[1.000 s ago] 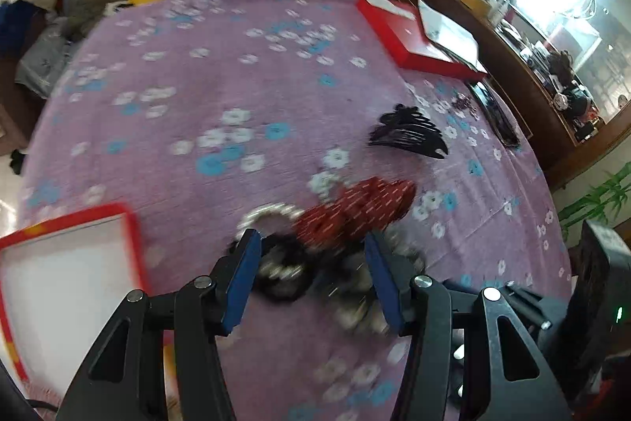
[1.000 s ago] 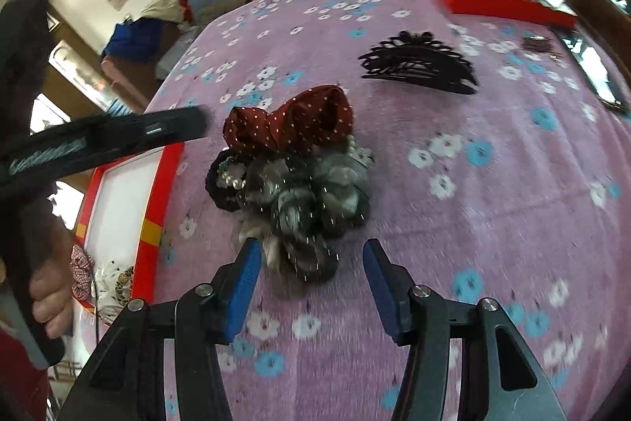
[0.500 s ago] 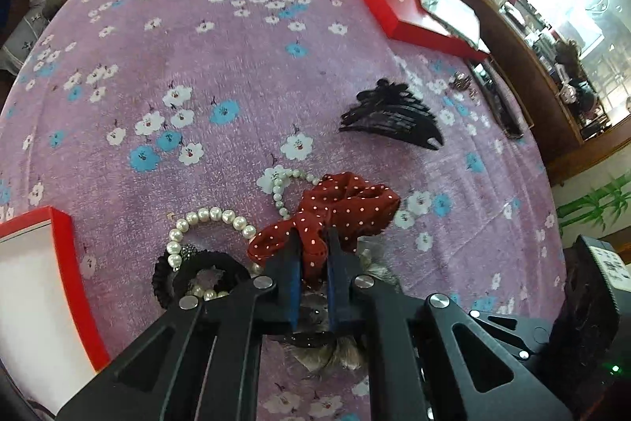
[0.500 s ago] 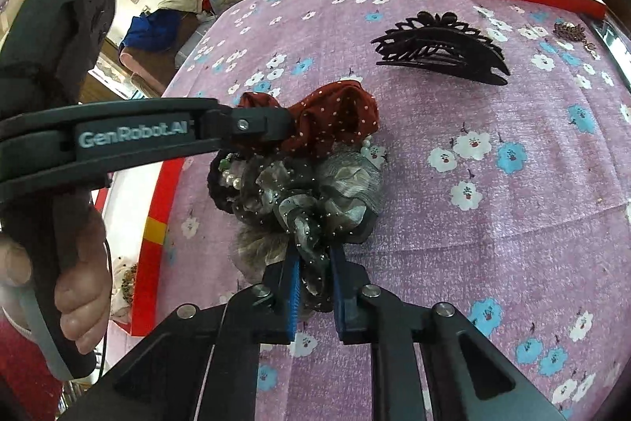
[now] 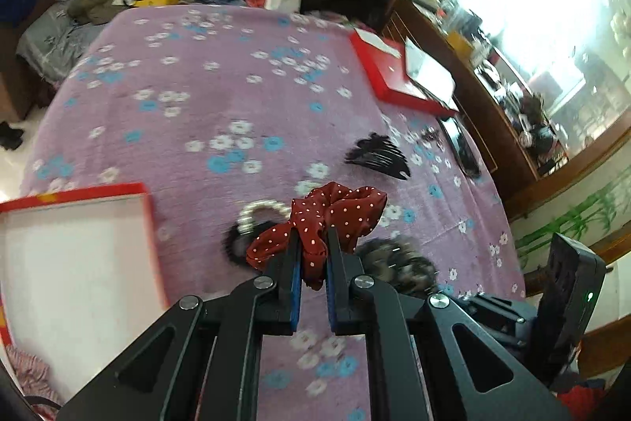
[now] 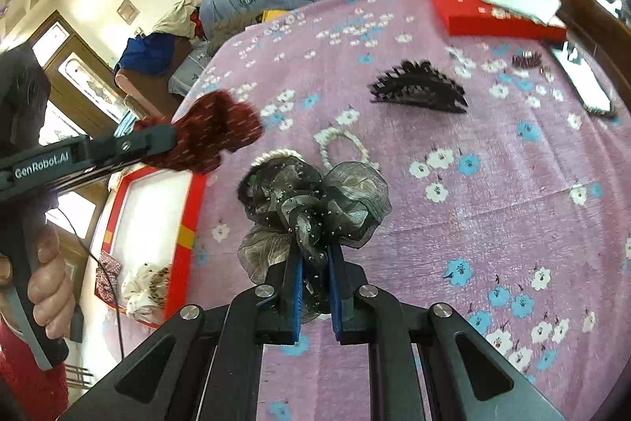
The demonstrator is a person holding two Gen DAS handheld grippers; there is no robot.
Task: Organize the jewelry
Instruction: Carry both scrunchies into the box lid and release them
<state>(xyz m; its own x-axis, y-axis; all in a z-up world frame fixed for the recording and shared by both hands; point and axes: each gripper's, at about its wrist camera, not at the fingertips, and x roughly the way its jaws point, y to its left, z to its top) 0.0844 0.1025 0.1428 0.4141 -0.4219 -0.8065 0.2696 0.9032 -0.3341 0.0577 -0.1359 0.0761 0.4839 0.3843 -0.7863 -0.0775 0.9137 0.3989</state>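
My left gripper (image 5: pixel 312 243) is shut on a red polka-dot scrunchie (image 5: pixel 331 214) and holds it above the purple flowered cloth; it also shows in the right wrist view (image 6: pixel 215 131), lifted near the red tray (image 6: pixel 189 219). My right gripper (image 6: pixel 315 255) is shut on a grey gauze scrunchie (image 6: pixel 315 204), which rests on the cloth. A pearl bracelet (image 6: pixel 341 145) and a black hair tie (image 5: pixel 234 243) with pearls lie beside them. A black claw clip (image 6: pixel 420 91) lies farther off.
The white-lined red tray (image 5: pixel 75 247) sits at the left, holding other pieces (image 6: pixel 144 289) at its near end. A red box (image 5: pixel 388 73) with papers lies at the far right, near a dark tray (image 5: pixel 459 145) and a small brooch (image 6: pixel 526 60). Clothes pile beyond the table.
My left gripper has lifted the red scrunchie off the pile and carried it left toward the red tray. My right gripper stays shut on the grey scrunchie. The pearl bracelet is now uncovered.
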